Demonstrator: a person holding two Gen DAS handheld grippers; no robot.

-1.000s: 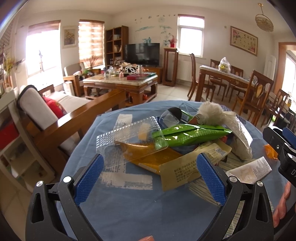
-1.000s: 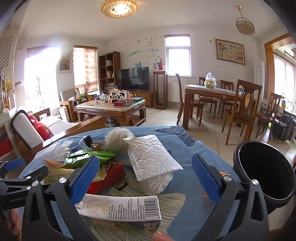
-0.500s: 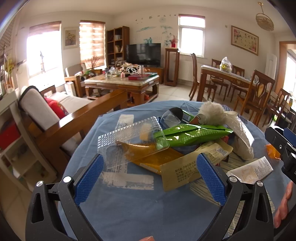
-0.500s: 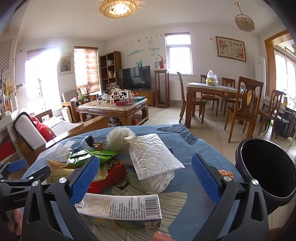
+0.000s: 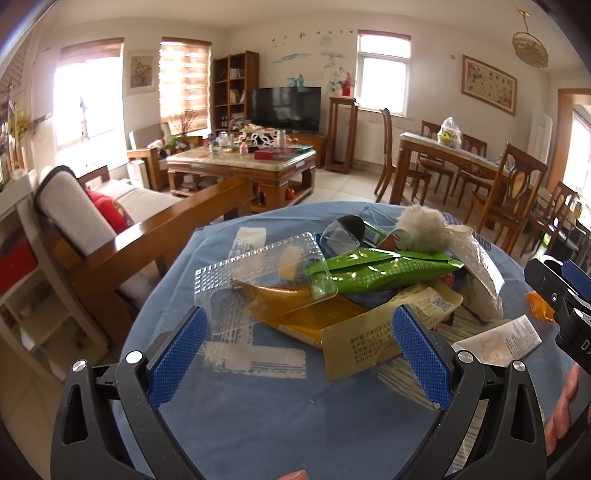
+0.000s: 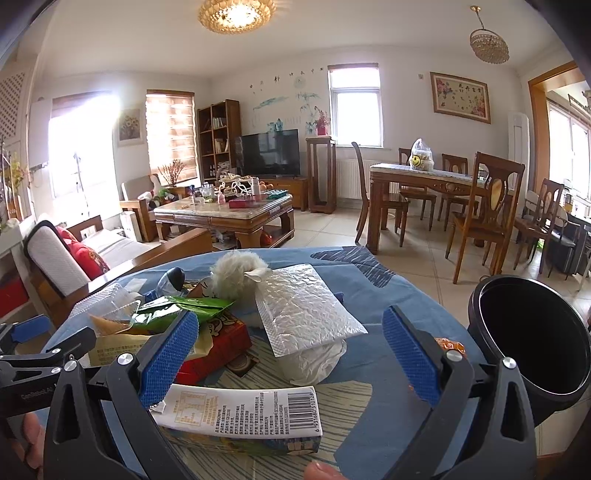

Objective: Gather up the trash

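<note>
On blue table [image 5: 258,406]: trash heap [image 5: 369,291], crumpled wrappers, clear tray [image 5: 258,273].

Both views are bright and daylit. The left windows [image 5: 88,103] are blown out to white glare. The lit ceiling lamp [image 6: 236,14] shows in the right wrist view. Fisheye distortion bends walls; corners vignette dark. Focus is sharp throughout; shadows are soft.

left gripper [image 5: 297,334]: eased slightly nearer the clear tray [image 5: 258,275] | right gripper [image 6: 290,341]: lifted a little, bin [image 6: 532,334] sits lower right
</note>
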